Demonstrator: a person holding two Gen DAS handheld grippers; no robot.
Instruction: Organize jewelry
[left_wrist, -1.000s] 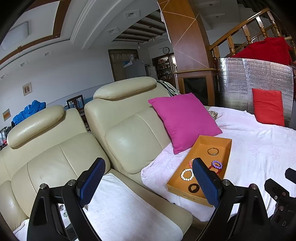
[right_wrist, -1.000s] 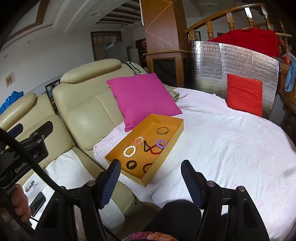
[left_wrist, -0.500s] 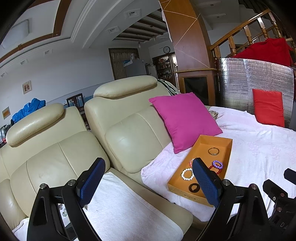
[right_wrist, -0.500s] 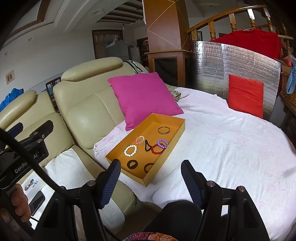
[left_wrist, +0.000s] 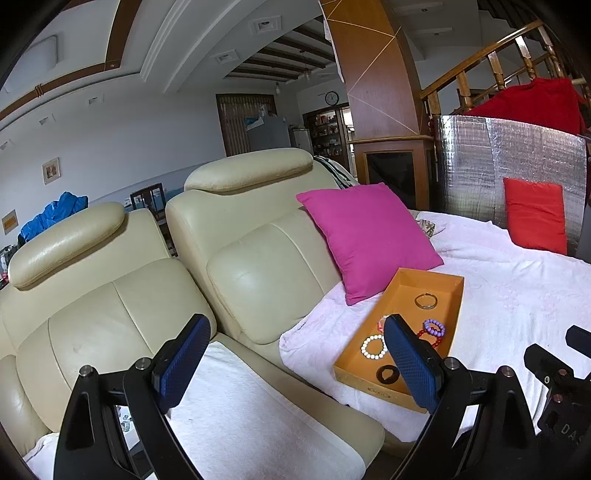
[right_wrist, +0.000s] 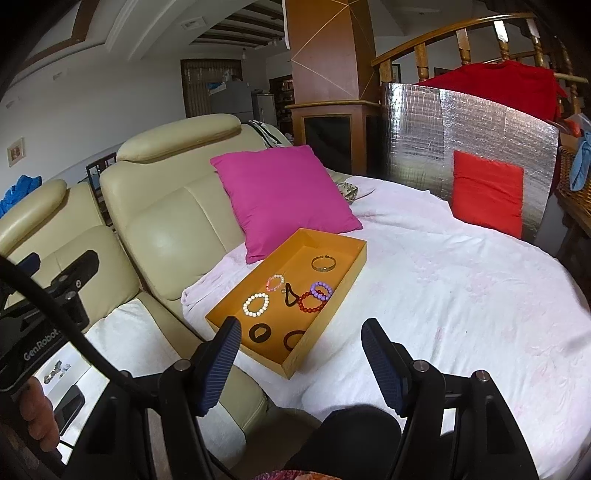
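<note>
- Left gripper (left_wrist: 295, 363) hangs in the air with its blue-padded fingers (left_wrist: 183, 362) spread wide, nothing between them.
- Right gripper (right_wrist: 301, 365) hovers too, jaws wide apart and empty.
- A bare hand (right_wrist: 35, 415) grips the left tool's handle.

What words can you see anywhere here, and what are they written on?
"GenRobot" (end cut off): on the black body of the left gripper.
"DA" (rest hidden): on the right gripper.
Small mark on the orange tray's front wall: too small to read.
Wall clock: numbers too blurred.
</note>
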